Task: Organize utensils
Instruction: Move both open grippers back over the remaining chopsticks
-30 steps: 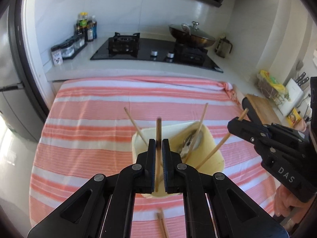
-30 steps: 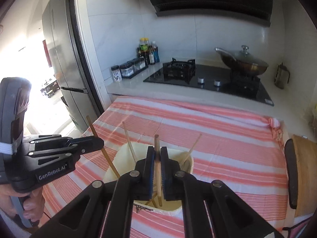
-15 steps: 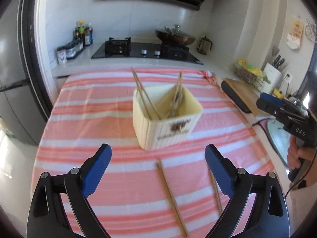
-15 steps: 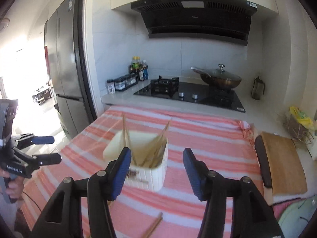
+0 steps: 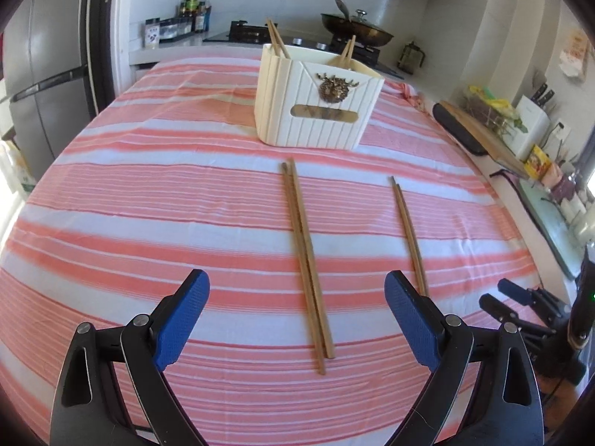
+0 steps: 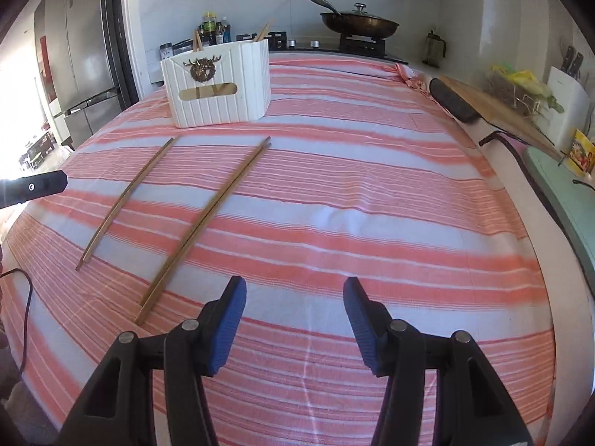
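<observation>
Striped cloth (image 5: 148,193) beneath both downward-angled, open-jawed grippers: left gripper (image 5: 296,299), right gripper (image 6: 293,303).

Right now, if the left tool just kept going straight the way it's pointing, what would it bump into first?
Probably the nearer pair of chopsticks lying on the striped cloth: it runs between the open left tool's fingers. The white holder stands farther back. Depth is hard to judge.

Both wrist views are aimed low across the striped cloth (image 5: 148,200); the white holder (image 5: 316,111) is shared, upper centre and upper left.
</observation>
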